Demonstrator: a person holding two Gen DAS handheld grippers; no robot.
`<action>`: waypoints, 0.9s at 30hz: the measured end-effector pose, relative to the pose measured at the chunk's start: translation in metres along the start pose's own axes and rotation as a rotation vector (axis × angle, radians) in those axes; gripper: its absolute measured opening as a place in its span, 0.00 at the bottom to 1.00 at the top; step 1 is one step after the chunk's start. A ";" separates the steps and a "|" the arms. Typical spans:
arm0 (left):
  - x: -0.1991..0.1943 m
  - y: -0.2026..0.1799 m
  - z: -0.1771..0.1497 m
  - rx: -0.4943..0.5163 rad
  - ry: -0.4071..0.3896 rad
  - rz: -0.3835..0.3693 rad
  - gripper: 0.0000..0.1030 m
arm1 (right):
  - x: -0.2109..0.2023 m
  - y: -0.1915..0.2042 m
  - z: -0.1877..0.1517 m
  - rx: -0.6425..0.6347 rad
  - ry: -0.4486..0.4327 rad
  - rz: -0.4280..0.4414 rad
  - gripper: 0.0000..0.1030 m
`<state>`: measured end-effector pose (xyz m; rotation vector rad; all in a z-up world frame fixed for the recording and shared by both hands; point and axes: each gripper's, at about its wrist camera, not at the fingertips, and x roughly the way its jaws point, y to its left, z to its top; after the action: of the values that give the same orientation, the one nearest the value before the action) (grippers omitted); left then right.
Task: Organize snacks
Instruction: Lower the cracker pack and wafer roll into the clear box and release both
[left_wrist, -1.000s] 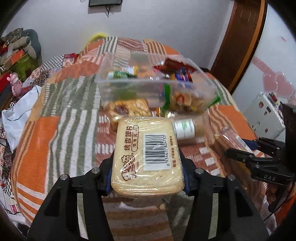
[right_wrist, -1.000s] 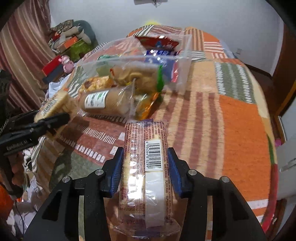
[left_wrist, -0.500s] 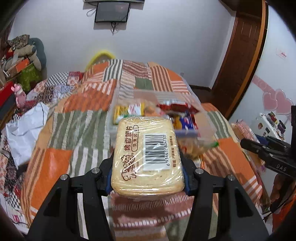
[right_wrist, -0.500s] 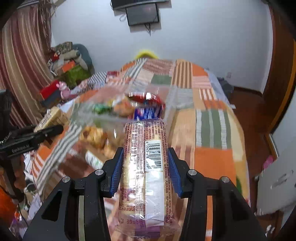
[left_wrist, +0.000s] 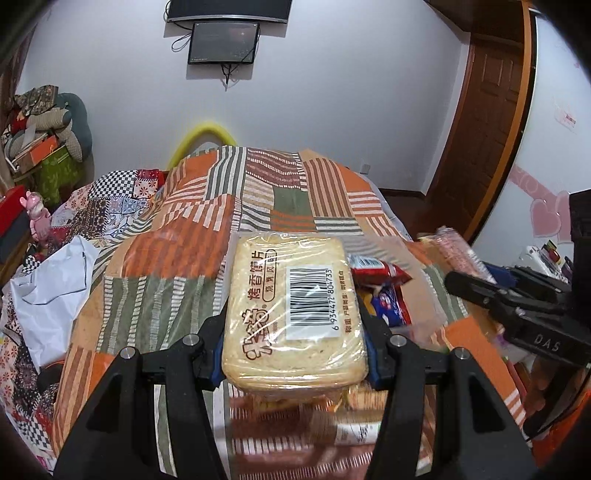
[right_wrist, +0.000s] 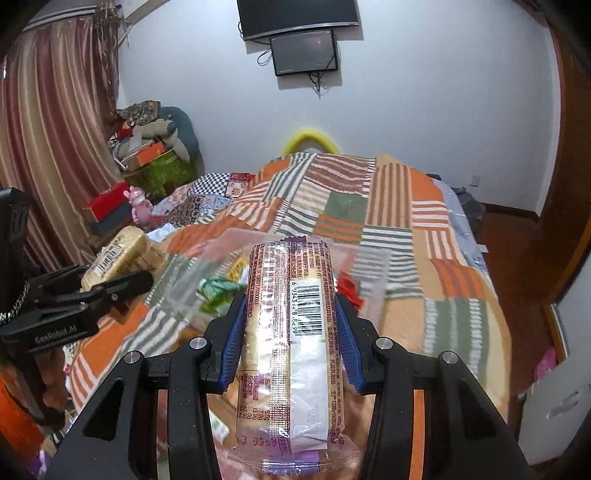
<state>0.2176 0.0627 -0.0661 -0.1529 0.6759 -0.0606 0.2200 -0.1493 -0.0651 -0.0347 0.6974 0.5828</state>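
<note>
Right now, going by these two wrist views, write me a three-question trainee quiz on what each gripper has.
1. True or false: the left gripper is shut on the toasted bun slices pack.
2. What does the right gripper hold? A) a bottle B) the long cracker sleeve C) nothing
3. Fill in: both packs are held above the clear snack bin on the striped ____.

Key: 1 true; 2 B; 3 quilt.

Left hand-held gripper (left_wrist: 295, 325) raised and level, blue-padded fingers (left_wrist: 372, 356) pressed against both sides of a wrapped pack. Right hand-held gripper (right_wrist: 290, 332) likewise clamped on a narrow pack, held up just right of the left one.
</note>
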 end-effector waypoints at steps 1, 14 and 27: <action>0.003 0.001 0.001 -0.004 0.001 -0.002 0.53 | 0.004 0.001 0.003 -0.001 0.004 0.007 0.41; 0.071 0.018 0.014 -0.021 0.066 0.017 0.53 | 0.072 0.014 0.026 -0.037 0.097 0.033 0.41; 0.125 0.036 0.024 -0.059 0.151 0.010 0.53 | 0.108 0.002 0.030 -0.010 0.184 0.022 0.42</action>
<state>0.3301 0.0876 -0.1308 -0.2030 0.8291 -0.0433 0.3032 -0.0872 -0.1076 -0.0912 0.8745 0.6091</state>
